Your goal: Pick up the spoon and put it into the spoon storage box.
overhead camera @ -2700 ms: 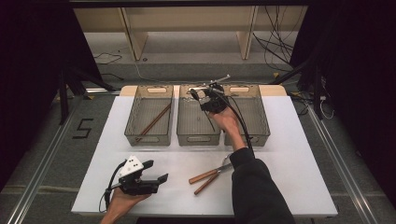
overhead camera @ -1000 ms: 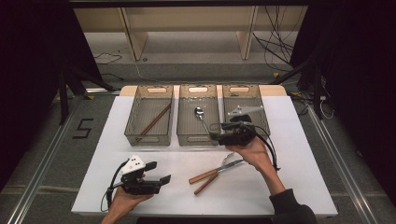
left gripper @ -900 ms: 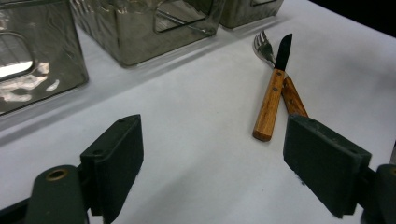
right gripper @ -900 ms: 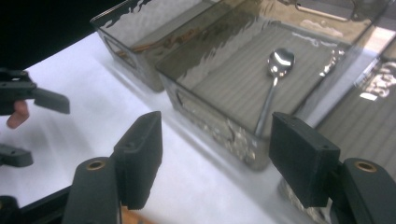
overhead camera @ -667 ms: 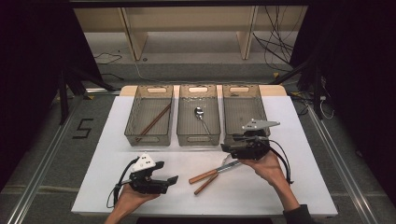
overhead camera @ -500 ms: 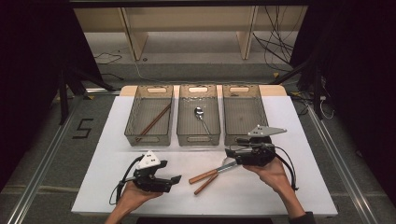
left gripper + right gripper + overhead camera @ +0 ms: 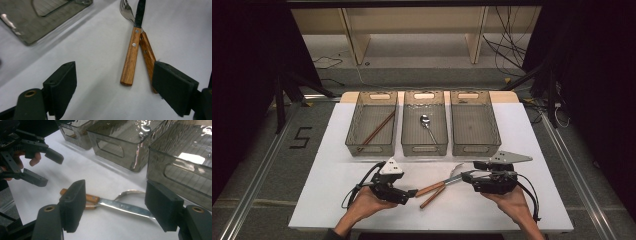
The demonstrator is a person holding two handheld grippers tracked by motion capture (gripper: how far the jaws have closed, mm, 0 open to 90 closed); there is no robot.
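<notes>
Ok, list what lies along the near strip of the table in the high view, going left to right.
left gripper → wooden-handled knife and fork, crossed → right gripper.

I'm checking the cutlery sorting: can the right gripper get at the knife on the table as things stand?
Probably yes. The right gripper has its jaws open just above the knife, with the blade between them. The fork crossing beneath it is the likely snag.

Lab recording bay: white bench (image 7: 532, 150) between floor rails (image 7: 257, 175), black curtains (image 7: 242, 65), loose cables (image 7: 512, 40), taped floor number (image 7: 301, 137).
</notes>
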